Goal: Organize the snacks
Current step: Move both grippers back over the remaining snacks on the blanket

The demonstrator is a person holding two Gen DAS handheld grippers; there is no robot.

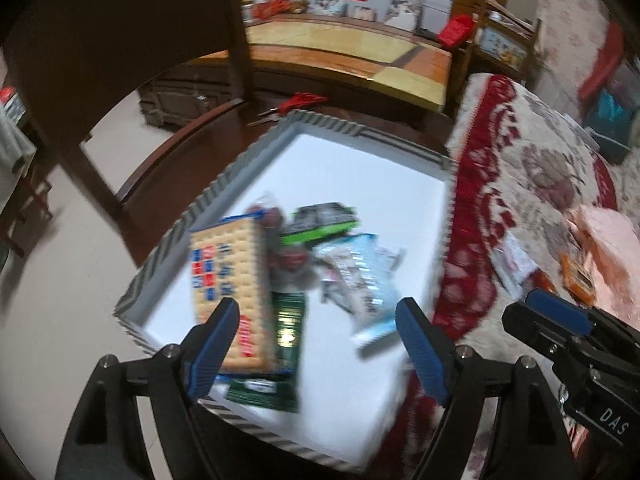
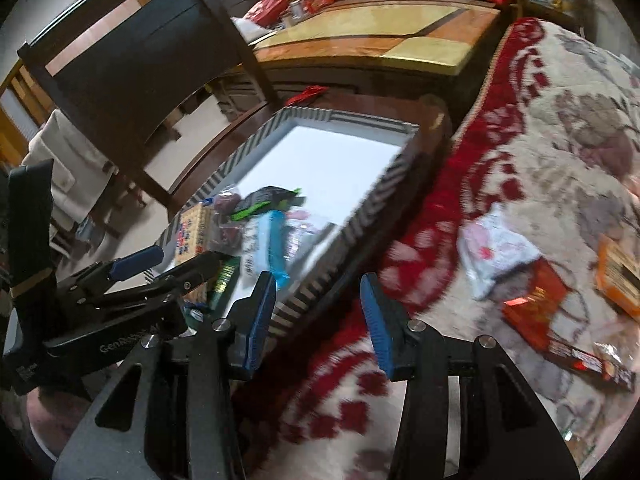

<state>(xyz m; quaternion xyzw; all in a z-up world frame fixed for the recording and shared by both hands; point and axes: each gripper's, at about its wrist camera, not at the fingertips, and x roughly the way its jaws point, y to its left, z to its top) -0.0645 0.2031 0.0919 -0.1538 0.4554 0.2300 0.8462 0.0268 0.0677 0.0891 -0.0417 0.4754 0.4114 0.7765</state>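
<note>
Now, left gripper [image 1: 316,324]: fingers spread, empty, above the box's near end.
Right gripper [image 2: 318,300]: fingers spread, empty, over the blanket [image 2: 540,152] beside the box.
Box [image 1: 208,196]: striped rim, white inside, on a dark chair.
Snacks: cracker pack [image 1: 226,276], green packets and pale blue bag [image 1: 364,268] inside; orange-red packs [image 2: 536,312] on the blanket.

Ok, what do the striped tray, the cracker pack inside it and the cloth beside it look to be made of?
The striped tray looks like cardboard: thin flat walls with printed stripes and a matte white inside. The cracker pack seems to be glossy plastic film, with a faint sheen over its print, though blur leaves that open. The cloth looks like soft woven or plush fabric, patterned red and cream, without shine.
</note>
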